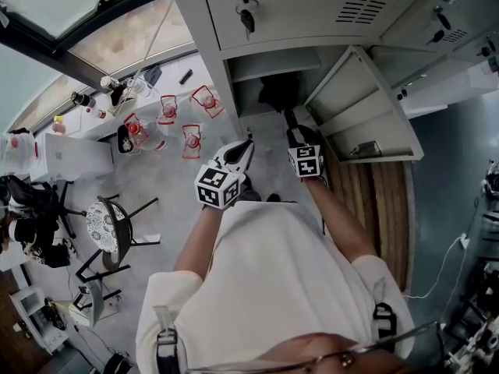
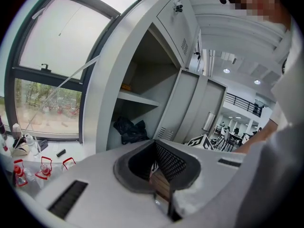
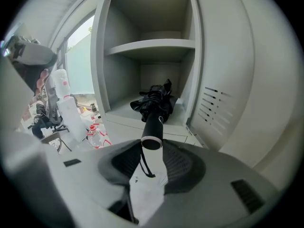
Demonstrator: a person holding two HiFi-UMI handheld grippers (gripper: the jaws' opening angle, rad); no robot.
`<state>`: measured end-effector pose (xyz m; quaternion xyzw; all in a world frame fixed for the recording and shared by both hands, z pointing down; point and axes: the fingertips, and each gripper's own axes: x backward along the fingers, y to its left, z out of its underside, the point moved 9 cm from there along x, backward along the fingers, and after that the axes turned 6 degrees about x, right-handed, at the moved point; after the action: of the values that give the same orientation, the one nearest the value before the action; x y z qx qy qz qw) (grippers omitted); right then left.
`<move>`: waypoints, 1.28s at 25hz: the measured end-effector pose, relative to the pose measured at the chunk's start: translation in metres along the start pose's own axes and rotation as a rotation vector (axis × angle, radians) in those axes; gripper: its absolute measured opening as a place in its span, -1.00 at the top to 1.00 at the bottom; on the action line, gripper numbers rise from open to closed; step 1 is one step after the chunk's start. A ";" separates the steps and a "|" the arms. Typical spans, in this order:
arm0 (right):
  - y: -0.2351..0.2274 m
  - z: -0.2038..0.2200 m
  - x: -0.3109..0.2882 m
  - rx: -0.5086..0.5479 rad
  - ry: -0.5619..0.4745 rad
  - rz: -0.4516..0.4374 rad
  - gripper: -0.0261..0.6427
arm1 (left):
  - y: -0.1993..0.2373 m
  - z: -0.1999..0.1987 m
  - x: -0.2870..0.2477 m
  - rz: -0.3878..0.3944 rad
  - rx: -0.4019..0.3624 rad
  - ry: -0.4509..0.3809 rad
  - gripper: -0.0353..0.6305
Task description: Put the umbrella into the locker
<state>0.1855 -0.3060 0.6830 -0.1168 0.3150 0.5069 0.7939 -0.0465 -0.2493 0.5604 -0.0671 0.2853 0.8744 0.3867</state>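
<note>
1. The right gripper (image 3: 152, 147) has its fingers clamped on only the butt end of the umbrella (image 3: 154, 103) handle. The canopy lies in the lower compartment of the locker (image 3: 99, 70), and the handle sticks out toward the near side. With so short a hold, an off-line push could let the handle slip free.
2. If it is let go here, the overhanging handle could tip the umbrella out or block the door (image 3: 237, 80) from closing.
3. The strap (image 3: 143, 165) hangs between the fingers and could snag on release.
4. The left gripper (image 2: 153, 148) is clenched on nothing, near and left of the locker, so it gives no support.
5. Count: one umbrella, one strap, one open door, one shelf (image 3: 152, 45) dividing two compartments, two grippers.
</note>
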 end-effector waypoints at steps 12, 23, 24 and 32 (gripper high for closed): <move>-0.009 -0.049 -0.066 -0.025 -0.020 0.039 0.48 | 0.033 -0.017 0.011 -0.033 -0.004 -0.018 0.88; -0.009 -0.071 -0.099 -0.049 0.020 0.072 0.48 | 0.066 -0.035 0.019 -0.034 -0.026 -0.009 0.88; -0.008 -0.072 -0.098 -0.050 0.014 0.070 0.48 | 0.068 -0.036 0.018 -0.030 -0.030 -0.006 0.88; -0.014 -0.080 -0.069 -0.043 -0.085 0.076 0.39 | 0.066 -0.037 0.009 0.020 -0.065 0.007 0.88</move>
<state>0.1473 -0.4033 0.6624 -0.1000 0.2741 0.5478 0.7841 -0.1032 -0.2992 0.5566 -0.0796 0.2588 0.8868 0.3745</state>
